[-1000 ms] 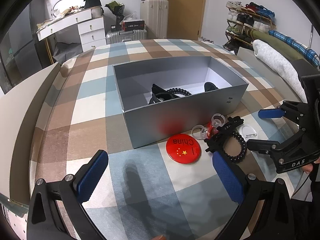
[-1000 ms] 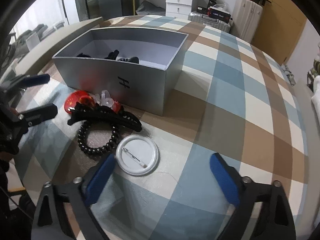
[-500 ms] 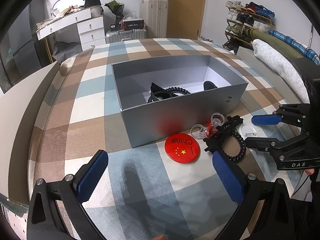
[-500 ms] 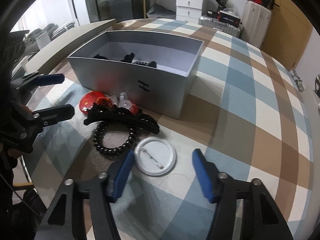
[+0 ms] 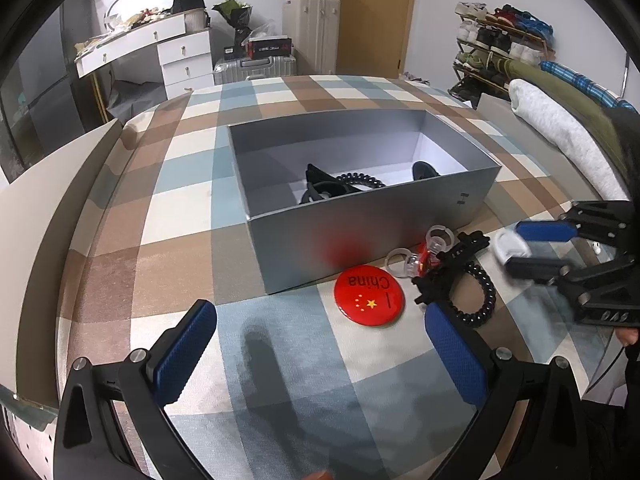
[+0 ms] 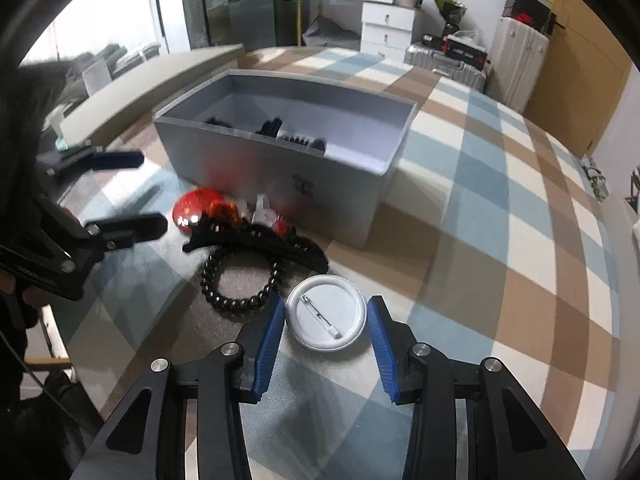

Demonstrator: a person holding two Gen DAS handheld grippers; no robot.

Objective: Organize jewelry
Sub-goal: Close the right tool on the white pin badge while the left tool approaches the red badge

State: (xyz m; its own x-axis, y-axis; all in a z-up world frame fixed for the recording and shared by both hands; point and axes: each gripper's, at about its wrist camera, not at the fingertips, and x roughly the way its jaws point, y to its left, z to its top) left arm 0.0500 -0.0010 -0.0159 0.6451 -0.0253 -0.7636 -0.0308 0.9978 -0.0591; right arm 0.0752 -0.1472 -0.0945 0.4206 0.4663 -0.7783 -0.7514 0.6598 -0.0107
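Note:
A silver box (image 5: 372,224) stands open on the checked cloth with black hair items inside. In front of it lie a red China badge (image 5: 370,295), clear rings (image 5: 404,258), a black hair claw (image 6: 260,242) and a black coil hair tie (image 6: 240,280). A white pin badge (image 6: 326,312) lies face down, and my right gripper (image 6: 326,314) has its blue pads on both sides of it, closed in to its rim. It also shows in the left wrist view (image 5: 508,246). My left gripper (image 5: 320,344) is open and empty, low over the cloth before the red badge.
The box (image 6: 280,168) blocks the way beyond the items. The checked cloth (image 6: 500,200) stretches to the right of the box. A folded blanket (image 5: 560,128) and a shoe rack (image 5: 500,48) lie at the far right, drawers and suitcases at the back.
My right gripper has moved forward and narrowed from wide open until its pads flank the white pin badge. My left gripper has stayed open and nearly still.

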